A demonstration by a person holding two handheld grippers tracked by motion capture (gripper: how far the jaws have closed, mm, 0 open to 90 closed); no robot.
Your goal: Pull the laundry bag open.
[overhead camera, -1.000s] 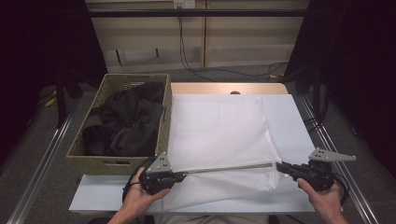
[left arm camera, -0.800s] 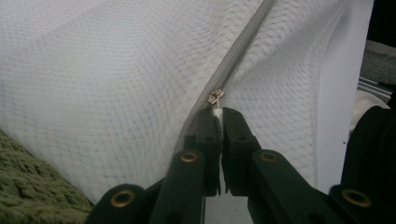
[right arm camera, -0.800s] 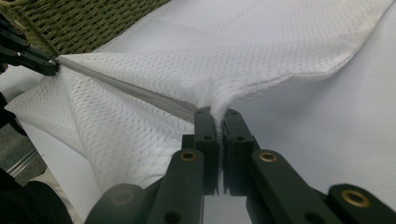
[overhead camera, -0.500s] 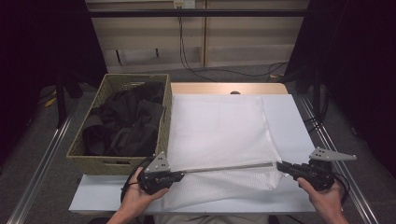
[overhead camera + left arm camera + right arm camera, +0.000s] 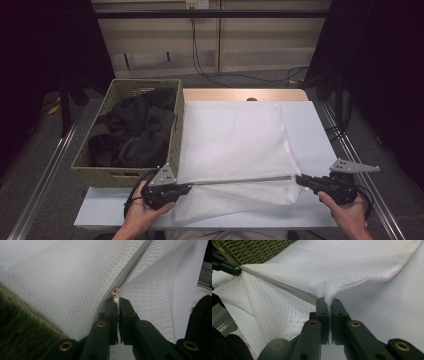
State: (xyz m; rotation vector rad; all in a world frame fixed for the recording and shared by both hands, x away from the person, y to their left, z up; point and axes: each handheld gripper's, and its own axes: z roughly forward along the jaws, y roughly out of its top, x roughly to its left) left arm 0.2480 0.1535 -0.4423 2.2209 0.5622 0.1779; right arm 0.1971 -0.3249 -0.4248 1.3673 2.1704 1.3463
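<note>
High view. One white mesh laundry bag lies flat on the white table, its near edge raised off the surface. One left gripper at 7 o'clock and one right gripper at 4 o'clock each pinch one end of the zipper, so the zipper line runs taut between them; this hold probably keeps the track straight for working the slider. One woven basket stands at 9 o'clock, touching the bag's left side and holding dark clothes, count unclear, likely staged for loading or just unloaded. Two hands, one per gripper.

Left gripper view. Jaws clamped on a fold of white cloth at the zipper's end; one brass slider pull sits just past the tips at 12 o'clock, free of the jaws. Basket wall at 8 o'clock.

Right gripper view. Jaws closed on the bag's bunched corner, where the zipper ends. The zipper stretches away to 10 o'clock, where the other gripper holds it.
</note>
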